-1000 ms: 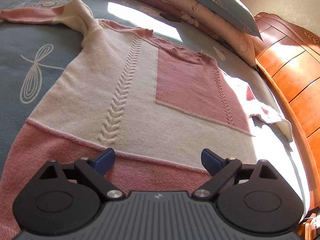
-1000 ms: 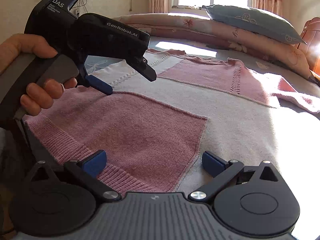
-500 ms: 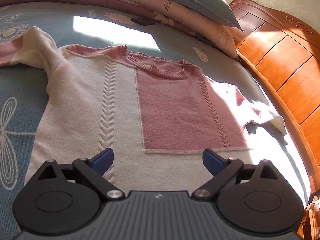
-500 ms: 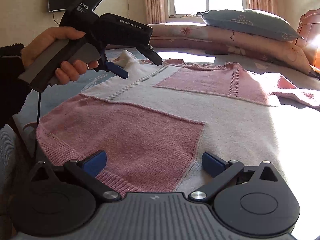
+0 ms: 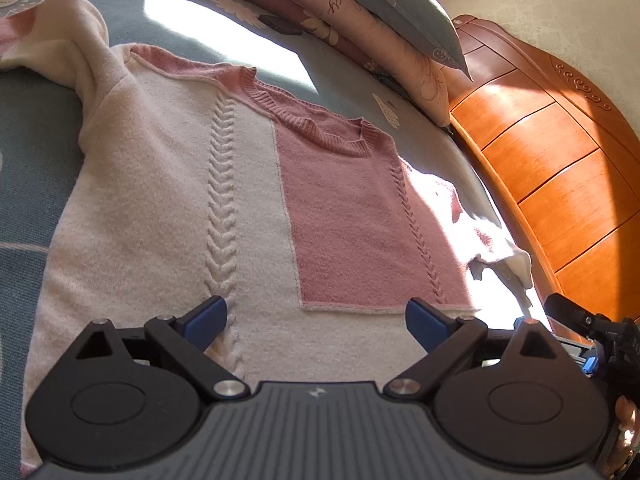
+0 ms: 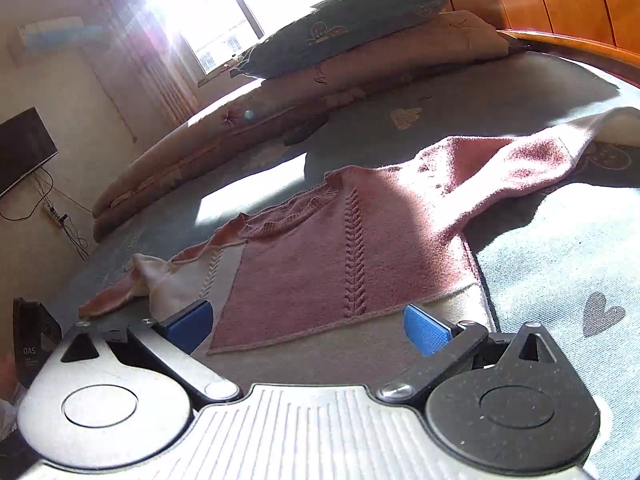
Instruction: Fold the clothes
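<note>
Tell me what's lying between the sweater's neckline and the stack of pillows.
Only bare blue bedsheet, partly lit by a sun patch. Nothing else sits between the sweater and the pillows. The left wrist view shows it best.

Blue-grey bedsheet (image 5: 36, 128) with pale prints beneath and ahead of the jaws. Stacked pillows (image 6: 352, 36) far ahead; orange wooden headboard (image 5: 560, 168) ahead-right. Sunlit window (image 6: 216, 12) beyond, dark wall screen (image 6: 20, 148) far left
</note>
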Available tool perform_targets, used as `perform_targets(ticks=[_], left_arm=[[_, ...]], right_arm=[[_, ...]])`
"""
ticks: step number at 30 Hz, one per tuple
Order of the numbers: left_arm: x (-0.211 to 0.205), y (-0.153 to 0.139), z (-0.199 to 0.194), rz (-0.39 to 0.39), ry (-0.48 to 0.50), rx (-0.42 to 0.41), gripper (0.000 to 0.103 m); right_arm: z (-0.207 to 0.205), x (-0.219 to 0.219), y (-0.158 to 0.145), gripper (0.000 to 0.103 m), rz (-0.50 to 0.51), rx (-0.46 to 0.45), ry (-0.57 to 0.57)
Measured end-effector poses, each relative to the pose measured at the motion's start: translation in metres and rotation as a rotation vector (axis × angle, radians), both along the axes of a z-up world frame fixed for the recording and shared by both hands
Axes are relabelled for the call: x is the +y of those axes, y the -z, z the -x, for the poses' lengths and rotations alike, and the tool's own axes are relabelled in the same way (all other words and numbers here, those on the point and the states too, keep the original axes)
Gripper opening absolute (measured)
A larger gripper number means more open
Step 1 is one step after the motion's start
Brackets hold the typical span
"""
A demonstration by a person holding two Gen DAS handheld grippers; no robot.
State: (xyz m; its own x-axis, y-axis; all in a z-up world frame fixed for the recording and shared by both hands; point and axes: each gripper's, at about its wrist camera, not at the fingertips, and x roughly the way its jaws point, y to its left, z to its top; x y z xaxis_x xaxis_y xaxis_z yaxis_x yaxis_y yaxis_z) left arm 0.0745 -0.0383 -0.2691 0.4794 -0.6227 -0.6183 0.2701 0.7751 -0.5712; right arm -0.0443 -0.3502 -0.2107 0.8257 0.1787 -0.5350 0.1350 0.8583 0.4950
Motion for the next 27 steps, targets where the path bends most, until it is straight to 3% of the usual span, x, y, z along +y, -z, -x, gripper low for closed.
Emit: perform_targets(ticks=[3, 6, 9, 13, 16, 20, 22, 25, 27], left_arm=[[-0.002, -0.002, 0.002, -0.027, 0.012, -0.014, 0.096], [-0.004, -0.001, 0.002, -0.037, 0.009, -0.019, 0.096], [-0.006, 0.000, 0.002, -0.051, 0.011, -0.026, 0.096], [-0.013, 0.000, 0.005, -0.091, 0.028, -0.054, 0.098], [-0.016, 0.000, 0.008, -0.117, 0.036, -0.073, 0.098], [-0.017, -0.001, 0.010, -0.128, 0.038, -0.081, 0.098], [-0.016, -0.001, 0.011, -0.126, 0.038, -0.079, 0.098], [-0.016, -0.001, 0.012, -0.127, 0.040, -0.080, 0.098], [-0.018, -0.001, 0.013, -0.137, 0.043, -0.084, 0.098]], right_arm=[[-0.029, -0.003, 0.026, 0.103, -0.074, 0.093, -0.026], [-0.028, -0.009, 0.046, 0.102, -0.001, 0.153, 0.051], [-0.011, -0.027, 0.050, 0.102, 0.064, 0.142, 0.098], [0.002, -0.035, 0.037, 0.100, 0.009, 0.144, 0.114], [0.013, -0.015, 0.028, 0.103, -0.082, 0.130, 0.009], [0.032, 0.018, 0.036, 0.103, -0.145, 0.157, -0.103], [0.045, 0.020, 0.044, 0.103, -0.109, 0.177, -0.090], [0.077, 0.005, 0.046, 0.103, -0.061, 0.167, 0.020], [0.092, -0.004, 0.043, 0.103, -0.082, 0.171, 0.087]])
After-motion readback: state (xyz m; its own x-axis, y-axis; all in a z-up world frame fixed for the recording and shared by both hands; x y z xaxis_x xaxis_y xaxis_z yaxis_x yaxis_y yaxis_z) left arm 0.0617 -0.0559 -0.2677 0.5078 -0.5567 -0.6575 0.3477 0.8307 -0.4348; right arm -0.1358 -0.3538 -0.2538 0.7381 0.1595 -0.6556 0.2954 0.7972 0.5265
